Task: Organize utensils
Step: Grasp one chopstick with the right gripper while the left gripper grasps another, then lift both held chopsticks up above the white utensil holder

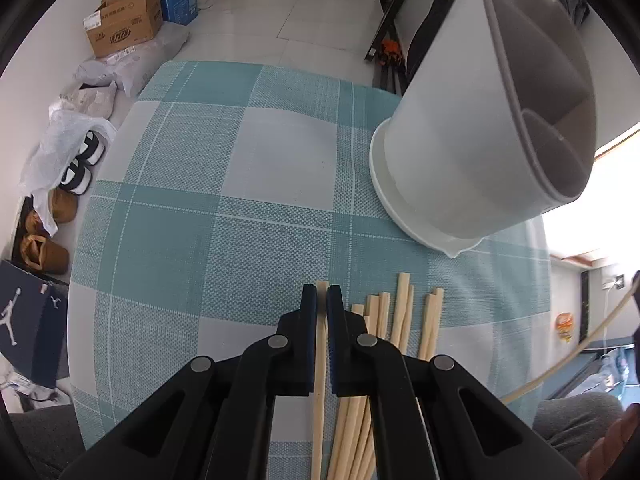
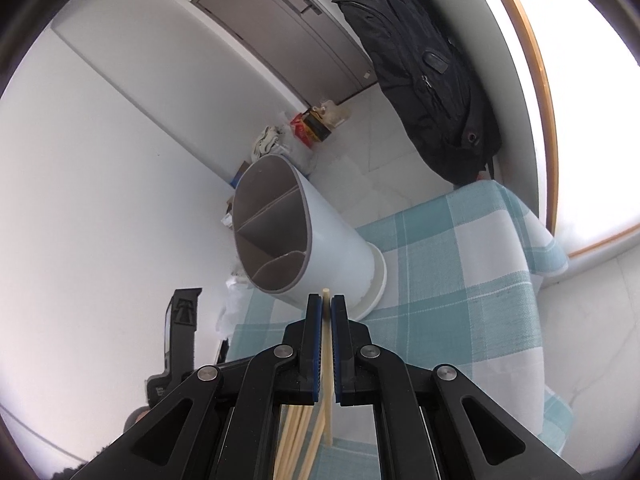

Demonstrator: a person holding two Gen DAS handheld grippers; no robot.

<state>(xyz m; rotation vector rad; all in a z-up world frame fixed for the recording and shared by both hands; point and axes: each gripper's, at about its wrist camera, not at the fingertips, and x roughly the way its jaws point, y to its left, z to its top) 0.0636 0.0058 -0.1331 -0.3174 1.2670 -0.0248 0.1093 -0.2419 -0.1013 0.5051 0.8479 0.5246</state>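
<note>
Several pale wooden chopsticks [image 1: 400, 316] lie side by side on the teal checked tablecloth [image 1: 200, 200]. My left gripper [image 1: 322, 292] is low over the cloth and shut on one chopstick [image 1: 320, 360] at the left of the bunch. A white utensil holder [image 1: 480, 120] with grey divided compartments stands on a white saucer at the right; it is empty. In the right wrist view my right gripper [image 2: 326, 302] is shut on a single chopstick [image 2: 327, 360], lifted and pointing toward the holder [image 2: 280, 224]. More chopsticks [image 2: 296, 432] show below its fingers.
The table's edge drops to a tiled floor with cardboard boxes [image 1: 124, 20], bags and shoes [image 1: 76, 168] at the left. A black backpack [image 2: 420, 60] hangs beyond the table's far corner. A black object [image 2: 180, 332] stands left of the right gripper.
</note>
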